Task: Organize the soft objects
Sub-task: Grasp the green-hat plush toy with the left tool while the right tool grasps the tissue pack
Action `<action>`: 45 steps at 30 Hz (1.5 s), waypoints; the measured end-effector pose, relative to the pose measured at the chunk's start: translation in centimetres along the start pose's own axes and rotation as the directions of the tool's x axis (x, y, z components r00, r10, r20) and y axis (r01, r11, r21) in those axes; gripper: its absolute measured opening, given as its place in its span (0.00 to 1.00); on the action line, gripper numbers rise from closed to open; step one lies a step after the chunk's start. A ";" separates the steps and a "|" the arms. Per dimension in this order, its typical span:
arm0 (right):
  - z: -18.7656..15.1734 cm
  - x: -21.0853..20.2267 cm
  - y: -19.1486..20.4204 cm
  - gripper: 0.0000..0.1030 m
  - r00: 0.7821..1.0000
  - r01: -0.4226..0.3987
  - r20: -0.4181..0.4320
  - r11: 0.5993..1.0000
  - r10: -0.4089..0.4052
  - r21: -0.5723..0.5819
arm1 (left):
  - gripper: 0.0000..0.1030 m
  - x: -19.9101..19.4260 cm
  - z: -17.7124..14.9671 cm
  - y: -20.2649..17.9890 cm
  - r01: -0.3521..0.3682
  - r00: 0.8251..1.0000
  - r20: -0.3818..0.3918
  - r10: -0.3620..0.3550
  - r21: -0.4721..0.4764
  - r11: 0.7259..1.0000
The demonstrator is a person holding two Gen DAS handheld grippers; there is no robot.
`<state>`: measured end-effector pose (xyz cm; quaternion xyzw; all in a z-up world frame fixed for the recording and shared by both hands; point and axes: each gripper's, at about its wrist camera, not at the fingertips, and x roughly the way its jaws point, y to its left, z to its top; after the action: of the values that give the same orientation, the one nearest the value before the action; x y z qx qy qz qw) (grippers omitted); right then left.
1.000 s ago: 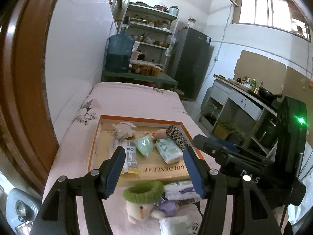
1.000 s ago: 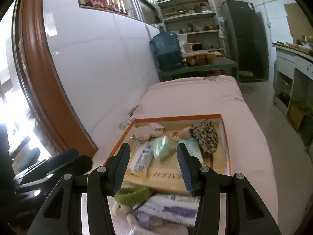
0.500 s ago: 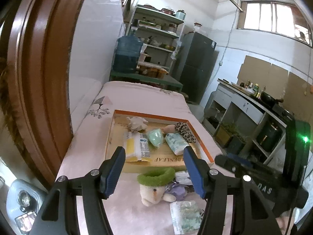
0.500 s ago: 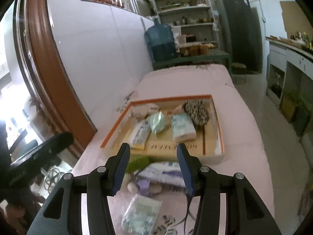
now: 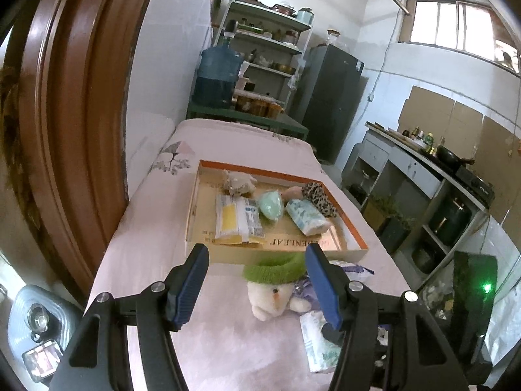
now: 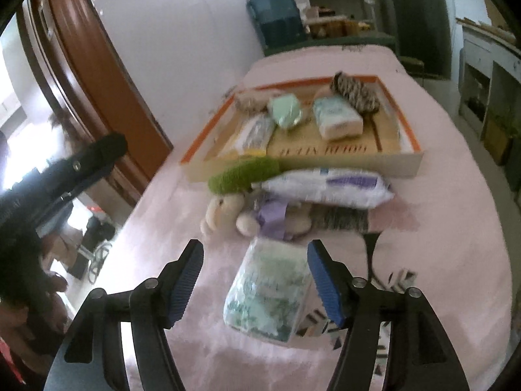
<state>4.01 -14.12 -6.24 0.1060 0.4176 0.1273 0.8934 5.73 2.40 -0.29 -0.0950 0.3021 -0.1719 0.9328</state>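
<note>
Blue pads, two grippers wide over a pink bed.

My right gripper [image 6: 255, 277] is opening, with a green-and-white tissue pack [image 6: 268, 296] lying between its pads, not squeezed. My left gripper [image 5: 254, 280] is open and holds nothing; just past it lies a white plush toy [image 5: 272, 298] in a green hat. Farther out sits the orange-edged box [image 5: 353, 233] with more soft things inside.
</note>
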 end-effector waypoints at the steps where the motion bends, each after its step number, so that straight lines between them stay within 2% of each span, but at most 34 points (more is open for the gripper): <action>1: -0.2 0.3 0.1 0.67 1.000 0.001 -0.007 1.000 -0.001 -0.002 | 0.59 0.0 -0.1 0.1 0.001 1.000 -0.001 -0.001 -0.001 1.000; 7: -1.0 1.2 0.1 0.71 0.999 0.020 -0.033 1.000 -0.020 0.004 | 0.59 0.5 -0.3 0.4 0.039 0.999 0.004 -0.039 0.035 0.999; 11: -1.2 1.8 -0.1 0.72 0.998 0.058 -0.039 0.998 -0.058 -0.004 | 0.59 2.0 -0.2 -0.6 0.053 0.999 -0.010 -0.052 0.157 0.986; 14: -1.4 2.1 -0.2 0.72 0.996 0.075 -0.052 0.997 -0.075 0.003 | 0.59 3.9 -0.3 -1.8 0.078 0.997 -0.036 -0.071 0.288 0.954; 16: -1.7 2.6 -0.5 0.72 0.994 0.076 -0.074 0.997 -0.075 0.014 | 0.59 5.6 -0.6 -2.3 0.126 0.991 -0.082 -0.104 0.356 0.926; 18: -1.9 2.9 -0.6 0.71 0.994 0.073 -0.083 0.997 -0.072 0.018 | 0.59 7.2 -0.8 -2.5 0.180 0.981 -0.140 -0.137 0.375 0.909; 20: -1.8 2.9 -0.7 0.71 0.995 0.066 -0.076 0.998 -0.065 0.020 | 0.56 8.3 -1.1 -2.6 0.223 0.970 -0.180 -0.165 0.378 0.898; 22: -1.7 3.0 -1.0 0.71 0.995 0.054 -0.080 0.998 -0.052 0.032 | 0.44 9.5 -1.3 -2.7 0.270 0.955 -0.224 -0.196 0.376 0.886; 24: -1.6 3.0 -1.1 0.71 0.996 0.044 -0.083 0.998 -0.041 0.042 | 0.40 10.2 -1.6 -2.9 0.288 0.947 -0.248 -0.203 0.380 0.879; 27: -1.6 3.0 -1.2 0.71 0.996 0.038 -0.084 0.998 -0.034 0.041 | 0.35 10.9 -1.8 -3.2 0.282 0.948 -0.259 -0.187 0.404 0.870; 31: -1.7 2.8 -1.2 0.70 0.996 0.039 -0.078 0.999 -0.036 0.034 | 0.23 10.7 -1.9 -3.1 0.279 0.951 -0.240 -0.194 0.398 0.874; 32: -1.8 2.8 -1.2 0.65 0.996 0.039 -0.076 0.999 -0.036 0.035 | 0.22 10.6 -1.9 -3.0 0.279 0.952 -0.237 -0.196 0.395 0.875; 33: -1.8 2.7 -1.3 0.56 0.997 0.039 -0.073 0.999 -0.037 0.036 | 0.20 10.6 -1.9 -2.9 0.278 0.952 -0.234 -0.198 0.392 0.877; 36: -1.9 2.4 -1.5 0.48 0.997 0.033 -0.066 0.998 -0.030 0.044 | 0.16 10.3 -1.9 -2.7 0.270 0.955 -0.225 -0.194 0.383 0.883; 45: -1.8 1.4 -0.9 0.45 0.999 0.029 -0.046 0.999 -0.028 0.019 | 0.15 8.8 -1.6 -2.5 0.239 0.966 -0.185 -0.183 0.350 0.906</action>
<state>3.62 -14.33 -8.67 0.1059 0.4406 0.1128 0.8843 10.76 -3.38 -5.56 0.0630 0.3206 -0.3322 0.8848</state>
